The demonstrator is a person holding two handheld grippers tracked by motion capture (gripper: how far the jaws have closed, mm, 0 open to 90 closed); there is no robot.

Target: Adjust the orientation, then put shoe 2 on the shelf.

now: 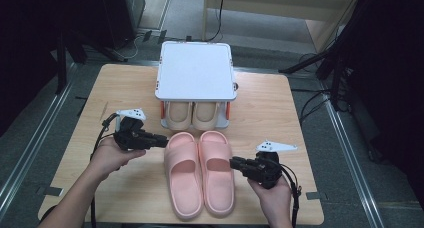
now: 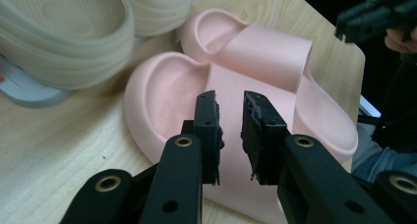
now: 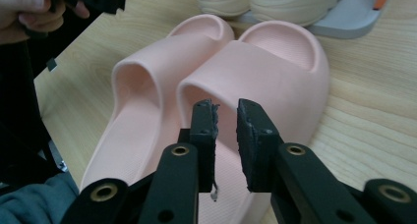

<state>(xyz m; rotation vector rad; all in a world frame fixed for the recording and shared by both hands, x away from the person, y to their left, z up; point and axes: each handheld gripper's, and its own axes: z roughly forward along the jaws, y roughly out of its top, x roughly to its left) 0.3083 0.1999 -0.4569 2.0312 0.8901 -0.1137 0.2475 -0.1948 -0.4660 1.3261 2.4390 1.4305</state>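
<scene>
Flanking the pair of pink moulded foam slippers (image 1: 200,172), your left gripper (image 1: 161,139) and right gripper (image 1: 235,162) stand narrowly parted, empty. Beyond sit beige slippers (image 1: 192,116) under the white rack (image 1: 195,70). Next, probably pinch each pink edge.

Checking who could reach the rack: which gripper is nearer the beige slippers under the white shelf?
Left. The left gripper sits just below-left of the beige slippers, beside the pink slippers. The right gripper is lower, at the pink pair's right side.
</scene>
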